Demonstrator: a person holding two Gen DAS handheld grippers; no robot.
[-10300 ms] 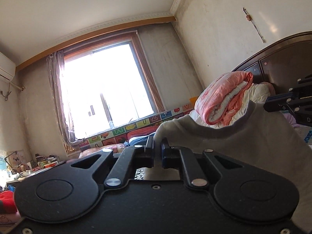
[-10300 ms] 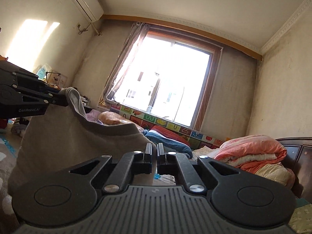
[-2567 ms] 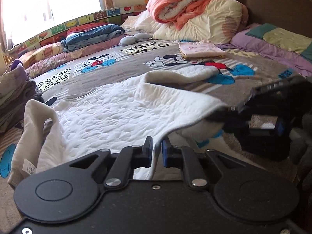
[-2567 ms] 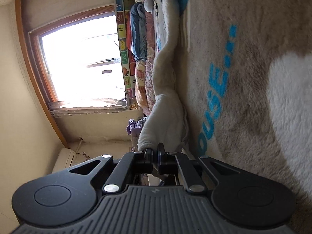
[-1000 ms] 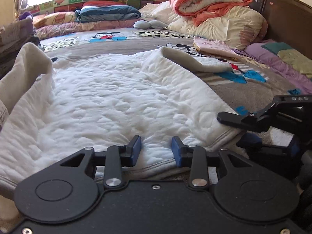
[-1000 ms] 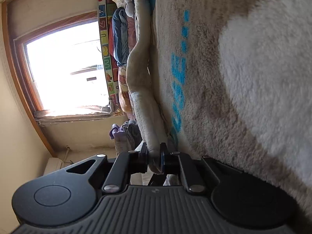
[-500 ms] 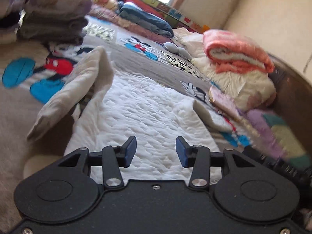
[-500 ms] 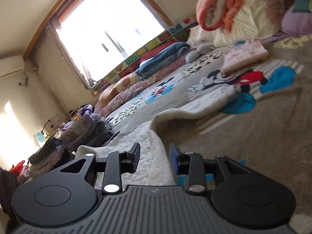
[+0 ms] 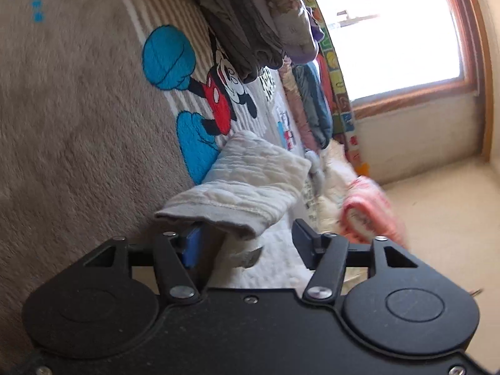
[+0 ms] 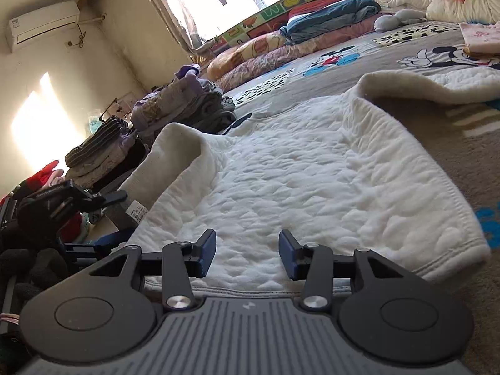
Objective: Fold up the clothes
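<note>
Rolling onto its side, the left wrist view shows the left tool [image 9: 247, 243] released, jaws wide, with the cuffed end of the white quilted garment's sleeve [image 9: 250, 184] lying between them; one blue pad [image 9: 190, 247] sits just under the grey cuff hem. To take this sleeve well, I judge the pads should close on the hem across its full thickness, both layers together, then carry it flat across the body without dragging the rest. From here the sleeve runs away from the tool toward the far pillows.

Looking from the right wrist, the right tool [image 10: 247, 254] is also released, jaws apart just above the near hem of the garment [image 10: 297, 181], holding nothing. The garment lies spread inside out on the bed's cartoon blanket [image 10: 437, 143], long axis running near to far, hem near, sleeves out left and right at the far end. The left tool [image 10: 103, 215] shows at the left sleeve.
</note>
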